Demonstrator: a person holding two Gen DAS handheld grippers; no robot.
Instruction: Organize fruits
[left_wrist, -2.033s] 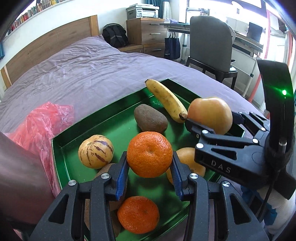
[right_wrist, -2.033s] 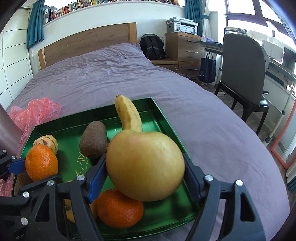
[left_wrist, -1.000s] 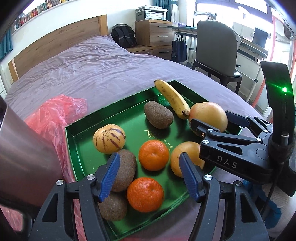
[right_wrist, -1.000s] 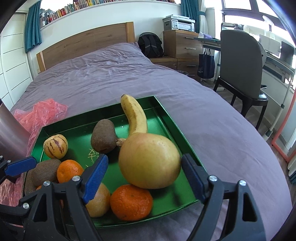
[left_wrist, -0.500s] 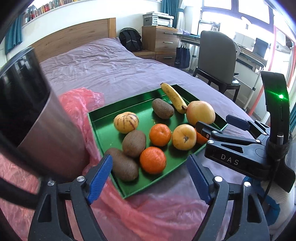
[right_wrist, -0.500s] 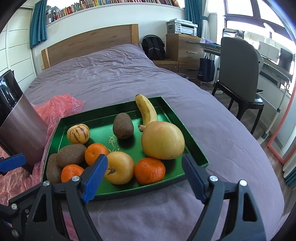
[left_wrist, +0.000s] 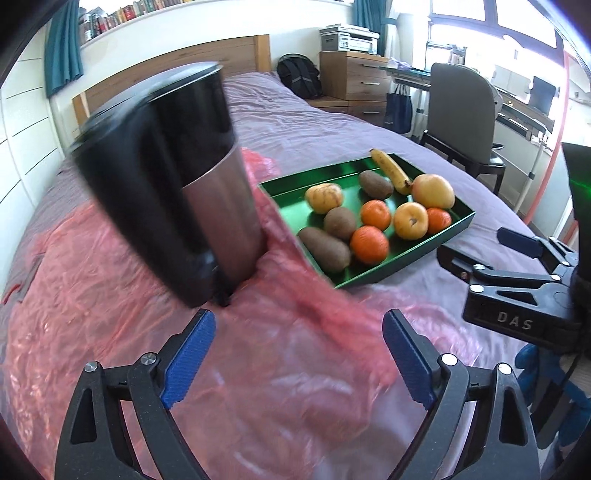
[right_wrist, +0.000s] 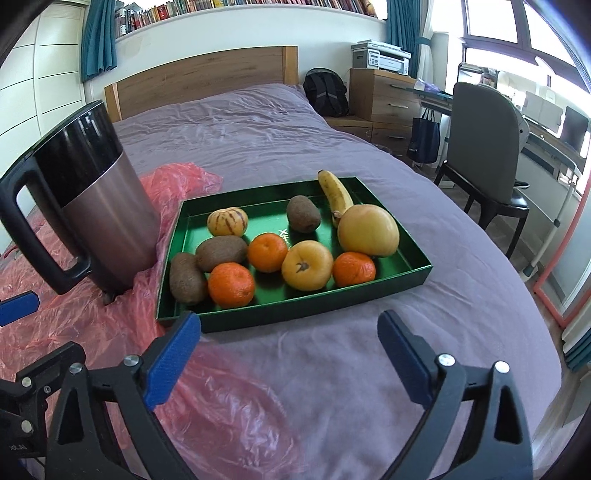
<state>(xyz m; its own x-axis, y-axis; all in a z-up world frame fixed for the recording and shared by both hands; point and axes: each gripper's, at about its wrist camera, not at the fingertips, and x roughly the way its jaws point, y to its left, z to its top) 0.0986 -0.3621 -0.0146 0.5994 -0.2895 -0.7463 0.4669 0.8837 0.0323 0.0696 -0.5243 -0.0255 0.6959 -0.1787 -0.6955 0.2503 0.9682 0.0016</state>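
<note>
On the purple bed, all fruit sits inside the shallow green rectangular tray (right_wrist: 413, 275); left gripper (left_wrist: 295, 354) and right gripper (right_wrist: 288, 354) hang released, empty, at 6 o'clock. Sorting appears complete; next, verify grouping.

Both grippers now sit empty and spread wide: the left gripper (left_wrist: 295, 350) no longer holds the mandarin (left_wrist: 375, 214), nor the right gripper (right_wrist: 290, 352) the large yellow fruit (right_wrist: 368, 230); both fruits lie in the green tray (right_wrist: 303, 317), smaller and higher in frame.
</note>
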